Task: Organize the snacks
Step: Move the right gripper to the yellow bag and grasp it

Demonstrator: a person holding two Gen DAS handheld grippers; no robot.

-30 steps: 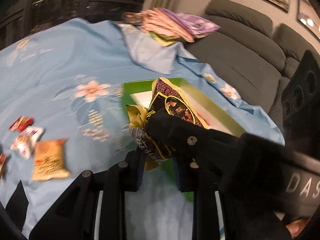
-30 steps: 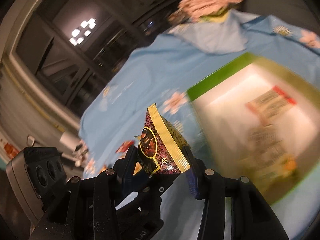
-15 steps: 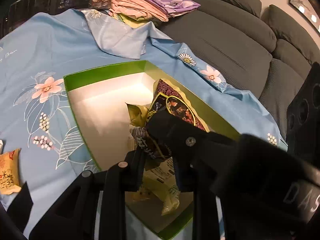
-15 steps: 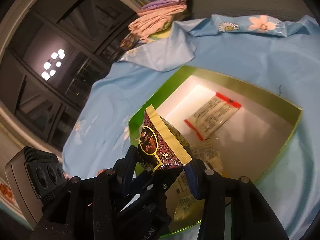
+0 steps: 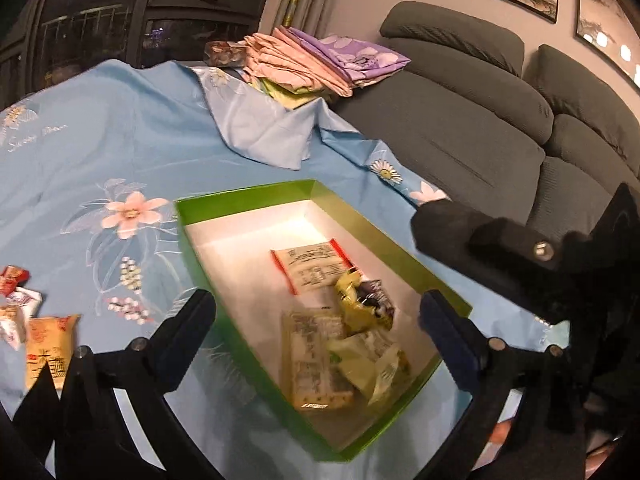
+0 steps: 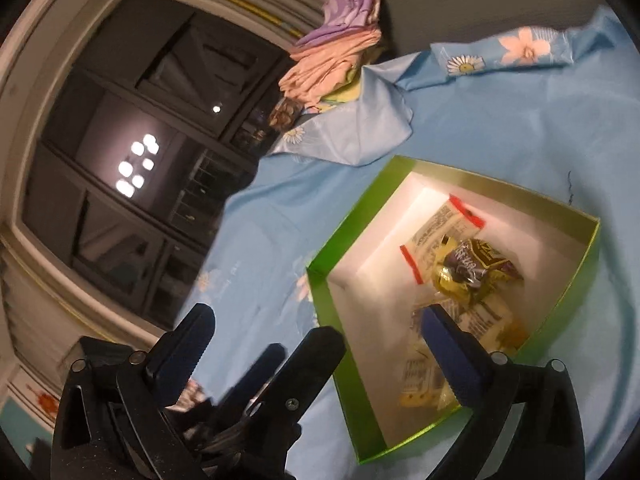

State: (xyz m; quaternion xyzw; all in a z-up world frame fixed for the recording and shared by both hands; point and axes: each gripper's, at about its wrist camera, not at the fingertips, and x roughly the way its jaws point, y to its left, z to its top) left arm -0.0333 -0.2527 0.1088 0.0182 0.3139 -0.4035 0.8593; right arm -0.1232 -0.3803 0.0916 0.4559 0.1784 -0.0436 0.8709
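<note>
A green box (image 5: 248, 196) with a white inside sits on the blue floral cloth; it also shows in the right wrist view (image 6: 352, 216). Several snack packets lie in it, among them a dark and yellow packet (image 5: 370, 304) (image 6: 476, 270) and a white packet with red ends (image 5: 314, 266) (image 6: 442, 230). My left gripper (image 5: 316, 320) is open and empty above the box. My right gripper (image 6: 316, 332) is open and empty above the box's near left side. More snack packets (image 5: 48, 348) lie on the cloth at the left.
Folded pink and purple cloths (image 5: 320, 60) are stacked at the table's far edge. A grey sofa (image 5: 480, 120) stands behind on the right. Dark windows (image 6: 120, 160) are at the back. The right gripper's body (image 5: 520, 260) crosses the left wrist view at right.
Both grippers have opened and let go of their dark and yellow packets, which now lie in the green box. The views pulled back above the box.
</note>
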